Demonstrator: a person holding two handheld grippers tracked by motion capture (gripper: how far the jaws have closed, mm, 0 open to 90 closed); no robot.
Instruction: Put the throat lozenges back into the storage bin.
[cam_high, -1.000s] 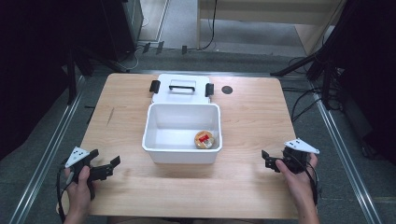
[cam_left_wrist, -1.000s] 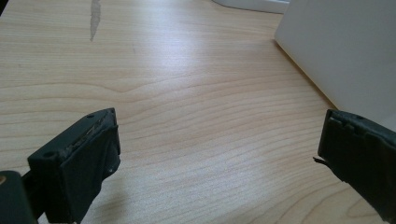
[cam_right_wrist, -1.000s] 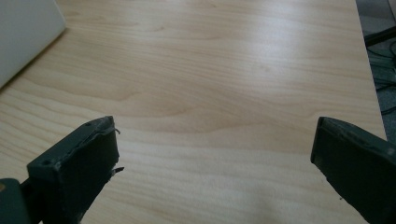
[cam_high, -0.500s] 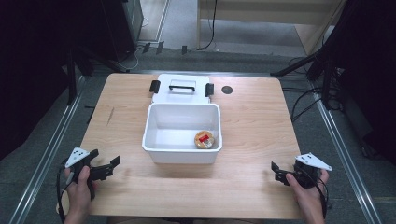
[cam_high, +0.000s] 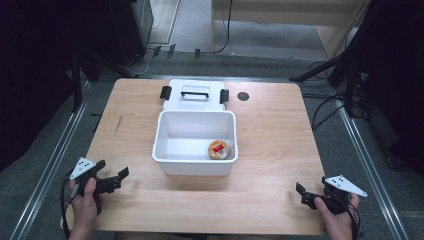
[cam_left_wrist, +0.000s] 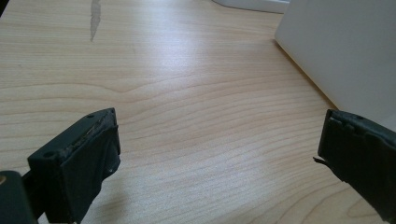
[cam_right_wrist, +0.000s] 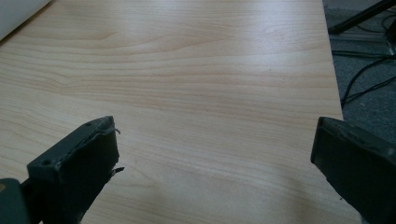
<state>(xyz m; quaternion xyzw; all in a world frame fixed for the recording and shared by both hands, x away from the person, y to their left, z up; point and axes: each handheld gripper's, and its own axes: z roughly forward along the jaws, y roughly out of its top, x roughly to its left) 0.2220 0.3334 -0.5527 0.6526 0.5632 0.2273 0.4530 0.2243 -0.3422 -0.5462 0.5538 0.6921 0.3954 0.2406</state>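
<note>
The wooden counter (cam_high: 270, 150) carries everything, its near half bare, which leaves both hands room to work. At its middle stands a white bin (cam_high: 194, 165), open at the top, so whatever goes in or comes out can pass straight down or up. Just behind it, touching or nearly touching its far wall, lies the bin's white lid (cam_high: 194, 95), flat, black handle upward and a black latch at each end; it looks parked out of the way there. Inside the bin, in the near right corner, sits a small round tub (cam_high: 219, 149) with a red mark on its top. The left tongs (cam_high: 112, 182) rest low at the near left corner of the counter, jaws wide apart, gripping nothing and pointing toward the bin. The right tongs (cam_high: 305, 195) sit at the near right corner, likewise spread wide over bare wood, well apart from the bin.
</note>
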